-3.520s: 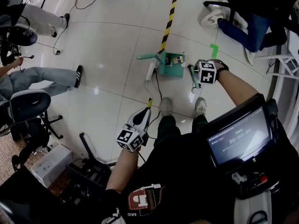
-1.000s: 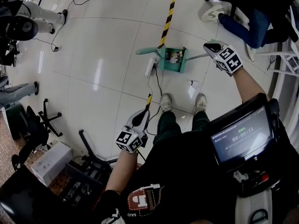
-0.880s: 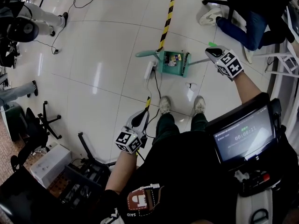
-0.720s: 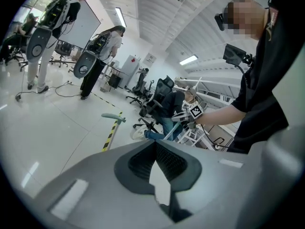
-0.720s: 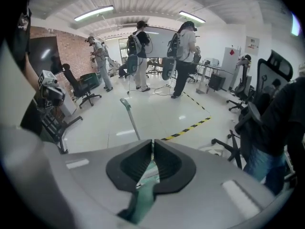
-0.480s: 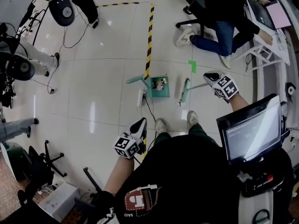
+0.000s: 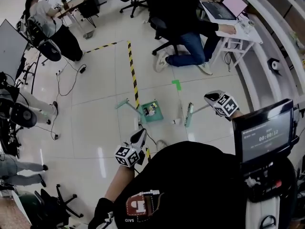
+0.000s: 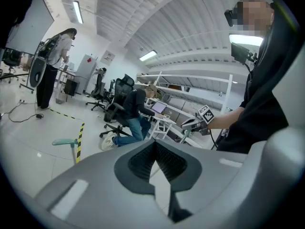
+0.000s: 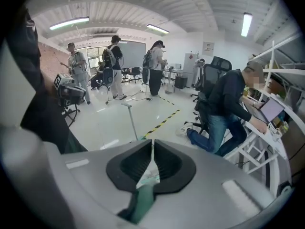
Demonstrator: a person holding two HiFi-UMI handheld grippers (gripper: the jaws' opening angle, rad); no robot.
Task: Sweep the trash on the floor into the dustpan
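Observation:
The green dustpan [image 7: 151,111] stands on the white floor with coloured trash in it, its long handle [image 7: 124,103] leaning left. The green broom [image 7: 188,114] rests head-down just right of the pan, and a small white scrap [image 7: 175,121] lies between them. My right gripper [image 7: 208,98] is shut on the broom's handle [image 9: 142,200], which shows green between its jaws. My left gripper [image 7: 141,134] hangs low by my body, near side of the pan, shut with nothing in it. The left gripper view catches the dustpan handle [image 8: 66,142] and the right gripper [image 8: 196,124].
Yellow-black tape [image 7: 132,69] runs up the floor past the pan. A green tape mark [image 7: 177,84] lies beyond the broom. A white power strip with cable [image 7: 141,124] lies at the pan's near side. A seated person [image 7: 183,30] works at a white desk [image 7: 236,35]; others stand far left.
The head view has tilted up, showing much more of the room. The broom, earlier sweeping at the pan's mouth, now rests just right of it. The left gripper has stayed put.

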